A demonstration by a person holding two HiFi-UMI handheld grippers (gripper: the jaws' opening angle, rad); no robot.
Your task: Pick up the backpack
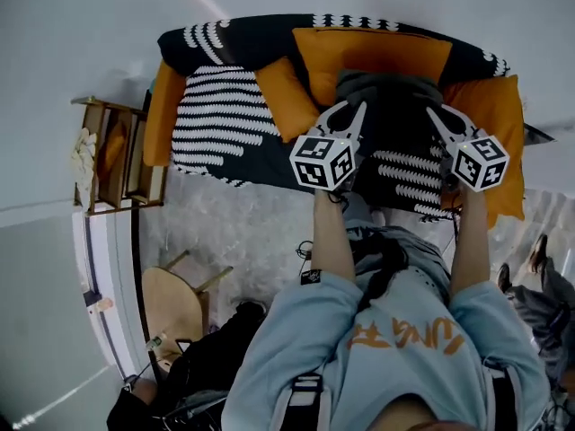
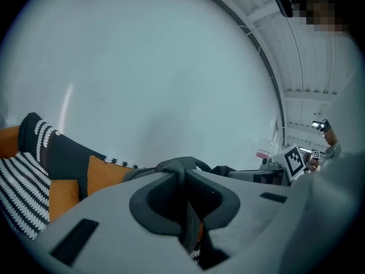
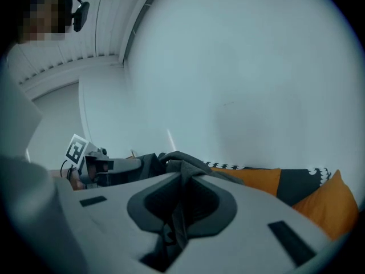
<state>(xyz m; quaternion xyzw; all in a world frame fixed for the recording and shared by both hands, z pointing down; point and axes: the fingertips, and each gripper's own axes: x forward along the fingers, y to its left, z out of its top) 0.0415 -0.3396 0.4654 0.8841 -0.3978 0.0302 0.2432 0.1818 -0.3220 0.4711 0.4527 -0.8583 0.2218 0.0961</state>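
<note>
A dark grey and black backpack [image 1: 395, 119] hangs in front of the sofa [image 1: 225, 124], held up between my two grippers. My left gripper [image 1: 358, 111] is shut on a fold of the bag's grey fabric [image 2: 178, 165] at its upper left. My right gripper [image 1: 435, 113] is shut on the fabric [image 3: 181, 165] at its upper right. In each gripper view the cloth is pinched tight between the jaws, and the other gripper's marker cube [image 2: 293, 161] [image 3: 76, 149] shows beside it. The bag's lower part is hidden behind my arms.
The sofa has a black and white striped cover and orange cushions [image 1: 373, 52]. A wooden shelf [image 1: 112, 155] stands at the left. A round wooden stool [image 1: 171, 303] and a black bag [image 1: 216, 357] are on the floor. A person's legs [image 1: 539, 285] show at the right.
</note>
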